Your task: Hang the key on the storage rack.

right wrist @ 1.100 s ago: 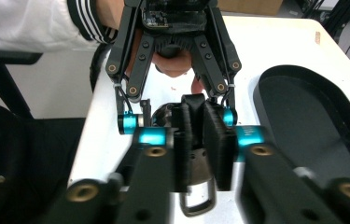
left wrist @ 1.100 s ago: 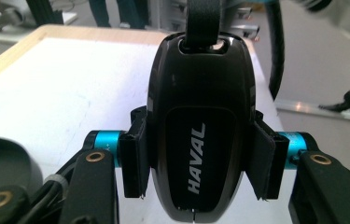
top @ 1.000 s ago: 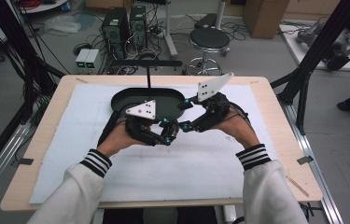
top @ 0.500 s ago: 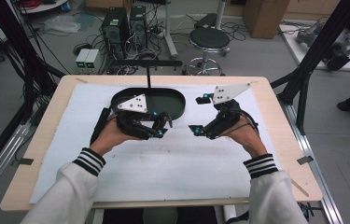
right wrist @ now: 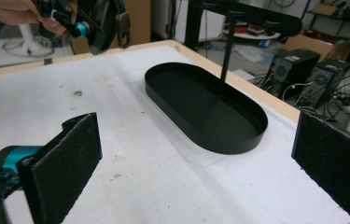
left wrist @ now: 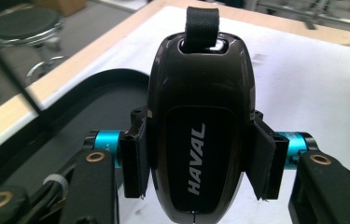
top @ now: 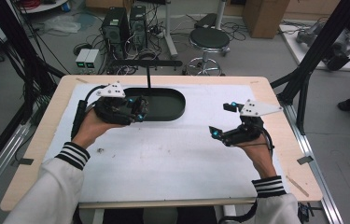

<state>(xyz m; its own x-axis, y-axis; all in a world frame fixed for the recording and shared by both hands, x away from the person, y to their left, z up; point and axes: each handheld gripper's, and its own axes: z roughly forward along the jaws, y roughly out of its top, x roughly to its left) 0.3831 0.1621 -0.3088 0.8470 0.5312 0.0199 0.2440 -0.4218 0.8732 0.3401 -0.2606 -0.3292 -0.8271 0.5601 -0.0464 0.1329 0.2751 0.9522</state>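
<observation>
My left gripper is shut on a glossy dark-brown HAVAL key fob with a black strap loop, its pads pressing on both sides. It hovers over the left end of the black oval tray. A thin post with a crossbar rises from the tray's far rim. My right gripper stands over the white mat to the right of the tray. Its jaws have just been opening and nothing is between its pads. In the right gripper view the tray lies ahead and the left gripper is at the top left.
A white mat covers most of the wooden table. Black frame struts rise at the table's right and left sides. A stool and computer towers stand on the floor beyond the far edge.
The two hands, close together at the tray's front a second ago, have parted. The left went left with the key fob; the right went right and nearer, its jaws wider.
</observation>
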